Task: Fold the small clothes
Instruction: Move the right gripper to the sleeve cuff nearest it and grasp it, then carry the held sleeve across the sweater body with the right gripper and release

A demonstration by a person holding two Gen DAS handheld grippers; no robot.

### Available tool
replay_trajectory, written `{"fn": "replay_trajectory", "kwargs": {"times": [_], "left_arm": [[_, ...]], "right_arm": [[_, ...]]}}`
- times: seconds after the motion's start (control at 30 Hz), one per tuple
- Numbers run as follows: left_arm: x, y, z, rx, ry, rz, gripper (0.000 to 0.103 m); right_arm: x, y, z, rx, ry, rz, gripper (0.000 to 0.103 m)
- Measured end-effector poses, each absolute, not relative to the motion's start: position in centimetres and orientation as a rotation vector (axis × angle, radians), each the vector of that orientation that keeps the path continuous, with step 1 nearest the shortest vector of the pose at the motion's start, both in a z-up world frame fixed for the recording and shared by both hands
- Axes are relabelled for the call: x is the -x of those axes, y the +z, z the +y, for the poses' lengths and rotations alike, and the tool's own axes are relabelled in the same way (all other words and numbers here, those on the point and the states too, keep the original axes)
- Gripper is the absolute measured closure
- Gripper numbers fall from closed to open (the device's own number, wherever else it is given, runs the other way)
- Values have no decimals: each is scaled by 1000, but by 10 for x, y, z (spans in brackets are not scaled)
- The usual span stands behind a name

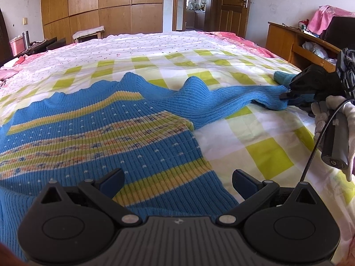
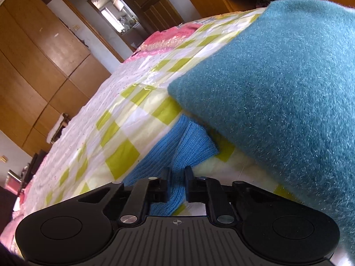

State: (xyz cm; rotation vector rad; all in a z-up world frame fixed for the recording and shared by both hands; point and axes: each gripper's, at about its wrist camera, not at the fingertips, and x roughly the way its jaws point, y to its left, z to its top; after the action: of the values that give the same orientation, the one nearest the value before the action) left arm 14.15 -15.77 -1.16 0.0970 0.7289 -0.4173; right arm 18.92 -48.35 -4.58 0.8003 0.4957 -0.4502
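Note:
A small blue knit sweater with yellow and patterned stripes lies front up on the checked bedspread. Its right sleeve stretches out to the right. My left gripper is open and empty, hovering just over the sweater's lower hem. My right gripper is shut on the sleeve's cuff at the far right. In the right wrist view the cuff sits pinched between the closed fingers of my right gripper.
A folded teal fuzzy garment lies on the bed right beside the right gripper, also visible in the left wrist view. A wooden desk stands off the bed's right side. Wardrobes and a doorway are beyond the bed.

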Motion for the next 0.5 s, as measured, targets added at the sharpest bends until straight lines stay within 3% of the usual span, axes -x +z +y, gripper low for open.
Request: {"fn": "replay_trajectory", "kwargs": {"times": [0.23,0.5], "left_arm": [[-131,-6,-143,-81,-414,725,0],[-118,7,-95,-63,-370,691,0]], "right_arm": [[-179,-5,-445,-698,-303,388,95],[-207,39,-333,-535,-5,401,95]]}}
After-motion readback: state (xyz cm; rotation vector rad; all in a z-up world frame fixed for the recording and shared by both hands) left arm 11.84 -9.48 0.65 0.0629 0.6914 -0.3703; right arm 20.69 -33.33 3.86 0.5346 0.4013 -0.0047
